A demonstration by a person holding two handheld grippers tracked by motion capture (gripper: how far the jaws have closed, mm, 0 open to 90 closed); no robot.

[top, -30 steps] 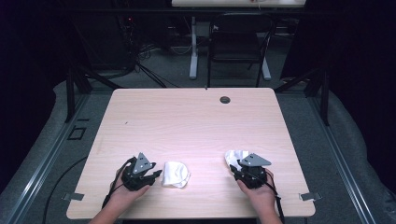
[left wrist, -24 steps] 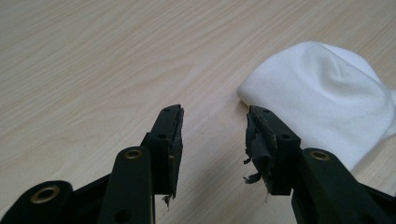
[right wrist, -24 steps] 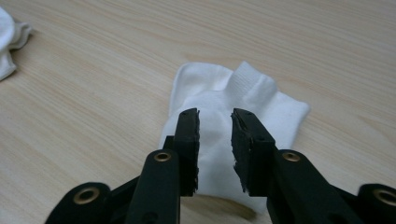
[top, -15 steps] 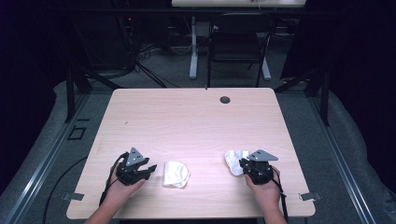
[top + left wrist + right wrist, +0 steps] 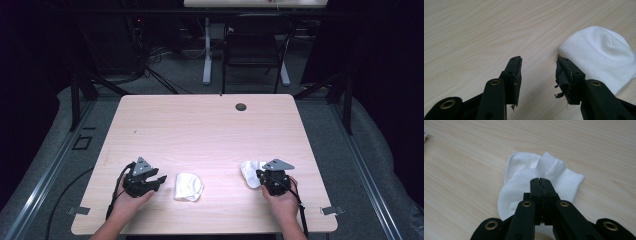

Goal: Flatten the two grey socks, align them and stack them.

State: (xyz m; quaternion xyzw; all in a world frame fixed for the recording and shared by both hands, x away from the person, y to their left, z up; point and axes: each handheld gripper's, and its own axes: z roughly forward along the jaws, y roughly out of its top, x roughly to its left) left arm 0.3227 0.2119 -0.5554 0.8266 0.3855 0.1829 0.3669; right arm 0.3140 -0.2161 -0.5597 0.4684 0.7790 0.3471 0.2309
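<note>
Here, the white sock (image 5: 534, 187) under my right hand is lying near the front right of the table (image 5: 210, 130), its ribbed cuff pointing away from me. My right gripper (image 5: 541, 182) is sitting right over it; its jaws have just been closing and are now standing together, and I am taking it that they are pinching a fold of the sock's fabric, though the pinched bit itself is hidden behind the jaws in the right gripper view.

The second white sock (image 5: 188, 186) is lying crumpled near the front middle of the table, well apart from the first. My left gripper (image 5: 538, 67) is resting just beside it, its jaws having just been opening and now standing well apart with only bare wood between them; one jaw tip is touching, or almost touching, the sock's edge.

I am judging that I am in the pickup step: one sock is being taken, the other is not yet gripped. Next, I am needing to slide the left gripper sideways so the sock's edge comes between the jaws, then close. Beyond the socks the tabletop is bare apart from a dark cable grommet (image 5: 241, 106) near the far edge.
</note>
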